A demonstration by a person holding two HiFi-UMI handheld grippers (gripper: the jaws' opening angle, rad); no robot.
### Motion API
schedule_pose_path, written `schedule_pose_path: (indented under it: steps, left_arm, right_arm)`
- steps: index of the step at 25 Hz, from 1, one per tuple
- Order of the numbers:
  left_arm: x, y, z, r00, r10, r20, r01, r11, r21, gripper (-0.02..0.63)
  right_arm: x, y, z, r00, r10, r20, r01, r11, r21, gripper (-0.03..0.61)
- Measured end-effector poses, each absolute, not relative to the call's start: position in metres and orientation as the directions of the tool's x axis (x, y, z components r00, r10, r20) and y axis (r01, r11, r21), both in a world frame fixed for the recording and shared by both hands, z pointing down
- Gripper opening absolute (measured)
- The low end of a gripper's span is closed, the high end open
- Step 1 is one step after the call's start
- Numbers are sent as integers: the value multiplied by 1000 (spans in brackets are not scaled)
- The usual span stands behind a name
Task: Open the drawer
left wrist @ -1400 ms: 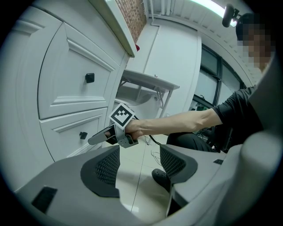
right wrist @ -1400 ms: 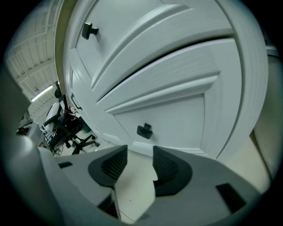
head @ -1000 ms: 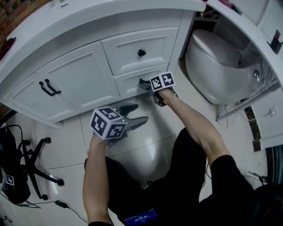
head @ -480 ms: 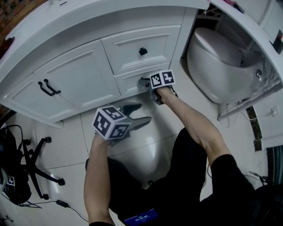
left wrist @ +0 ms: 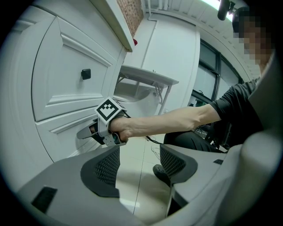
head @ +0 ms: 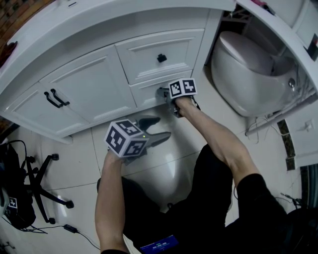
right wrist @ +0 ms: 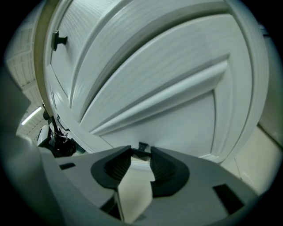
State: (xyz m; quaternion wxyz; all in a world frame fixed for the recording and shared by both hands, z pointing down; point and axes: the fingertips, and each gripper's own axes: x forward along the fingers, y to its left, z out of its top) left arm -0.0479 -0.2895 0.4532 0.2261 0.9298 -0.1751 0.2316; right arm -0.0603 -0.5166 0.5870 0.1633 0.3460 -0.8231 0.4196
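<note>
Black knob (right wrist: 142,146), unclear overhead, sits inside closing right gripper (right wrist: 141,154) jaws; left gripper (left wrist: 139,152) wide.

**A:** How is the head view looking?

**B:** It is coming out dim and cool. The white cabinet (head: 84,84) is reading grey-blue, and the floor (head: 164,166) is throwing back a soft patch of glare between the arms. Straight lines are bowing hard towards the edges.

**A:** And the left gripper view?

**B:** That one is looking brighter. A lamp (left wrist: 211,3) is glowing at the top, and a black ring is closing in round the frame. The near foreground is going soft, and a mosaic patch is sitting at the upper right.

**A:** And the right gripper view?

**B:** It is running dimmer. Soft shadows are lying under the mouldings of the drawer (right wrist: 177,110), the edges are darkening, and the wide lens is bending the panel.
</note>
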Motion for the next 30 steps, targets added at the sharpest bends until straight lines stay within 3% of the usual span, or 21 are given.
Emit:
schedule_pose_path:
  steps: [30]
  left_arm:
    - [-54,-282,445,833,-239,499,-439,-835,332,287]
  right_arm:
    - [-56,-488,588,-719,-343,605,-688,475,-549,152]
